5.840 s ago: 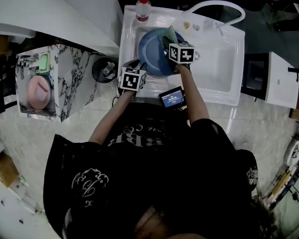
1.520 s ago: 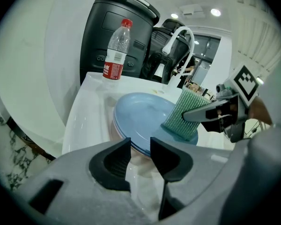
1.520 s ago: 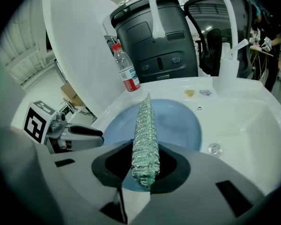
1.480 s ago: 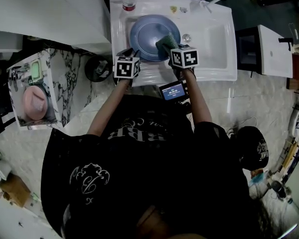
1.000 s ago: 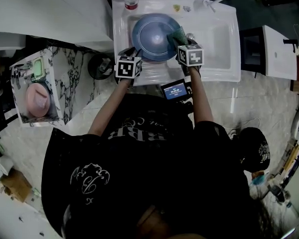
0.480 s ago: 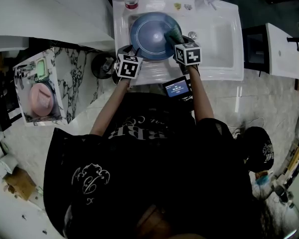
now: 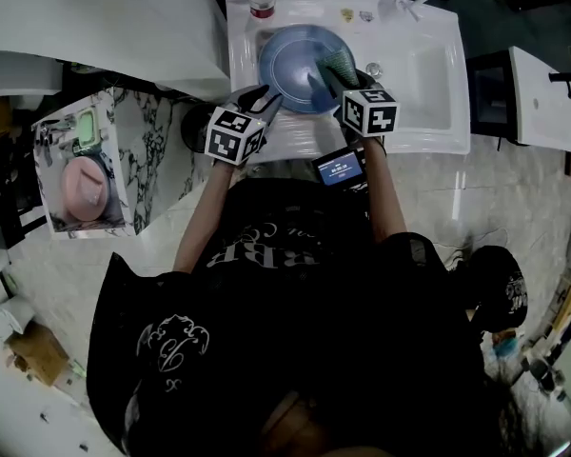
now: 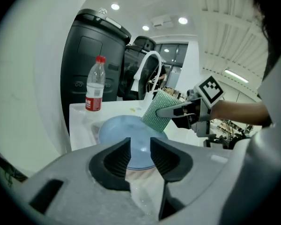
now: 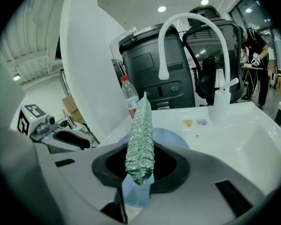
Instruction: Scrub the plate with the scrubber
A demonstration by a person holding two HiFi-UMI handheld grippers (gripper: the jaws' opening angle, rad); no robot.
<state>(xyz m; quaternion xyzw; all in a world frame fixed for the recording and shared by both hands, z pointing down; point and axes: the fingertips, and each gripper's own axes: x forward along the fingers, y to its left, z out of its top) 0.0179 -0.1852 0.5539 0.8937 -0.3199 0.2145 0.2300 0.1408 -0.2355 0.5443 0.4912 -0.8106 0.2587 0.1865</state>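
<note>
In the sink (image 7: 428, 74) basin lies the blue plate (image 7: 290, 60). Steady its near rim with your left gripper (image 8: 140, 149), whose jaws stand part open on nothing, and lay the scrubber (image 9: 140, 139), pinched upright in your right gripper's (image 9: 140, 165) jaws, flat across it. Mind the faucet (image 9: 187, 20) and bottle (image 8: 95, 90) behind.

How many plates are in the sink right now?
1: the blue plate, in the left side of the sink, under the scrubber. Another beneath it could be hidden.
</note>
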